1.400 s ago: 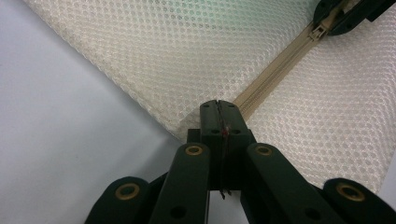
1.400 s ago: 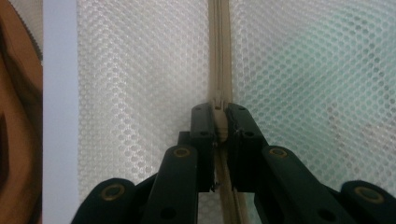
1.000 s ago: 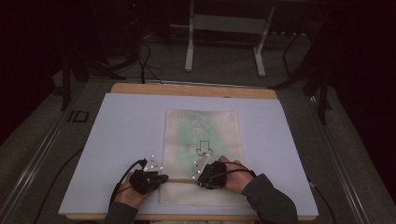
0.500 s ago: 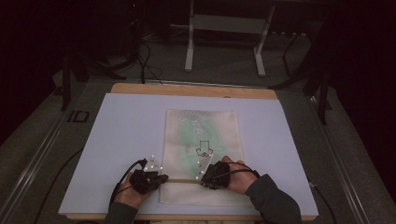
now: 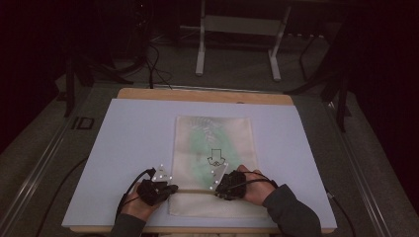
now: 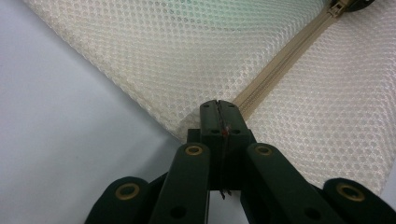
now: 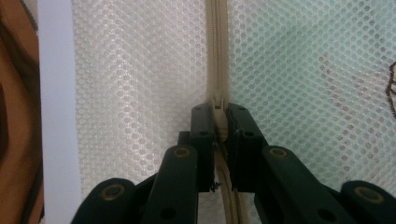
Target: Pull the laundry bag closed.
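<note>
Mesh bag: a flat, cream-coloured mesh bag [image 5: 214,163] lies near the middle of the table, its long side running away from the person; its weave is a fine honeycomb net, and something pale green shows through it, with a small dark printed figure on that content.
Zipper: a beige zipper [image 6: 280,60] crosses the bag near its near end, running from one side edge toward the other; ahead of the right gripper it looks zipped up.
Zipper slider: the beige slider [image 7: 218,112] sits between the right gripper's jaws, on the zipper line.
Right gripper: the right gripper [image 7: 218,122] has its jaws drawn close on the slider, held by the person's right hand [image 5: 254,186] over the bag's near right part.
Left gripper: the left gripper [image 6: 218,114] has its jaws pressed together at the bag's side edge, just where the zipper ends; whether any mesh is pinched between them cannot be told. The left hand [image 5: 136,205] holds it at the bag's near left edge.
Table cover: a pale lilac sheet [image 5: 133,143] lies under the bag.
Table: a wooden top [image 5: 148,93] shows along the far edge.
Surroundings: a white metal stand [image 5: 237,29] is on the dark floor beyond the table, with cables near it.
</note>
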`<act>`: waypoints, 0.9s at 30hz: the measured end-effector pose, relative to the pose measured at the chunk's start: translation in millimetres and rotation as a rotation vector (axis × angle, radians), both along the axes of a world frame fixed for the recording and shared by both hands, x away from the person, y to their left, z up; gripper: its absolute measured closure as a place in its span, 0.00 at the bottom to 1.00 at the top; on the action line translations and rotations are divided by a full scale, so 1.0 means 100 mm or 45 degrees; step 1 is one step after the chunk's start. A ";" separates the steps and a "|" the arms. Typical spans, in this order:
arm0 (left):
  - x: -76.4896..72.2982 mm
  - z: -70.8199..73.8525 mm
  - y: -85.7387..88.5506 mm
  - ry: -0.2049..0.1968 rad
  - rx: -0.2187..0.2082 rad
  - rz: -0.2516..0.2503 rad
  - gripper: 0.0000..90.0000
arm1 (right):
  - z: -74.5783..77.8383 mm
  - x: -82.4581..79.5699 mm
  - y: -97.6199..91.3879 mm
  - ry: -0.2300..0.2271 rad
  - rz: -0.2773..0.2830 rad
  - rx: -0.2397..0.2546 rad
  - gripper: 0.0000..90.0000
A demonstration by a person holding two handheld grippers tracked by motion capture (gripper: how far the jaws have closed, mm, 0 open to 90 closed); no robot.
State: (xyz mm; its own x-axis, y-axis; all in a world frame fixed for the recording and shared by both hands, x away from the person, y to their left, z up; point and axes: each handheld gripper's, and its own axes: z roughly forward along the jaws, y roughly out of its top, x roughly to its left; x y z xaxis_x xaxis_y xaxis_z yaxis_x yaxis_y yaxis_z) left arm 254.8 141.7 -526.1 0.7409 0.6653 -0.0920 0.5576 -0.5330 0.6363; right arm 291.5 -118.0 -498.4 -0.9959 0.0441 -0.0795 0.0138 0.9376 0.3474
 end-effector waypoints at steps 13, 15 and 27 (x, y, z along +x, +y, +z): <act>0.00 0.00 0.00 -0.001 0.005 -0.001 0.99 | 0.01 0.00 -0.12 0.009 -0.011 -0.004 0.92; 0.00 0.00 0.00 -0.002 0.004 0.000 0.99 | 0.01 0.00 -0.12 0.009 -0.011 -0.002 0.92; 0.00 0.00 0.00 -0.002 0.004 0.000 0.99 | 0.01 0.01 -0.24 0.009 -0.036 -0.016 0.92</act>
State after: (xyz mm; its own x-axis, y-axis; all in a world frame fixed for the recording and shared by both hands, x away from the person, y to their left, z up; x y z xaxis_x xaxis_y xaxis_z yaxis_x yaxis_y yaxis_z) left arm 254.7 141.3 -526.0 0.7409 0.6658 -0.0889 0.5569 -0.5348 0.6355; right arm 292.1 -142.3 -497.0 -0.9948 0.0716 -0.0730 0.0431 0.9410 0.3356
